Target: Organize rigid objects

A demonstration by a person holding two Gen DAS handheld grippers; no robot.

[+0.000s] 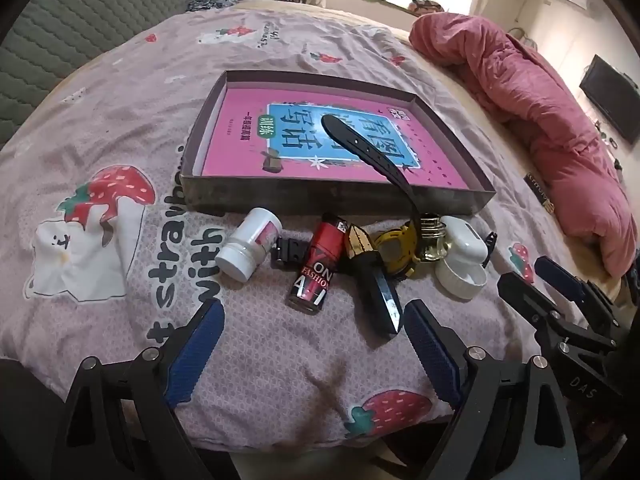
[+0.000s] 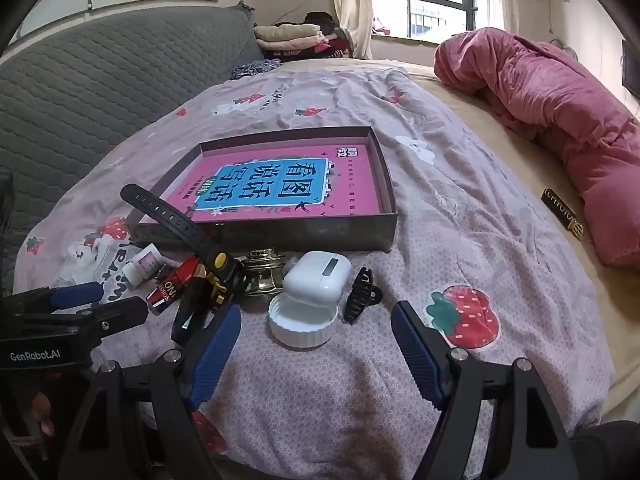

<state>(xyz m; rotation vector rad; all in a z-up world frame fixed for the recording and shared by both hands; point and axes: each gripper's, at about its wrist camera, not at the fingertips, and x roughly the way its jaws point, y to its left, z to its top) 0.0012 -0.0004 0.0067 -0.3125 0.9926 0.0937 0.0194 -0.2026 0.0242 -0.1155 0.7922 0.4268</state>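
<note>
Just ahead of both tongs — the left gripper [image 1: 314,322] and right gripper [image 2: 316,326], each wide open and empty — the small objects [image 1: 320,258] lie before the shallow box [image 1: 336,196], so sorting seems not begun; next, choose one piece.

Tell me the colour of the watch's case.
Yellow; the watch has a black strap. It shows best in the left wrist view.

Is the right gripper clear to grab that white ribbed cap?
Probably yes. The right gripper is open with the white cap just ahead between its fingers; the white case and black hair clip crowd it closely.
</note>
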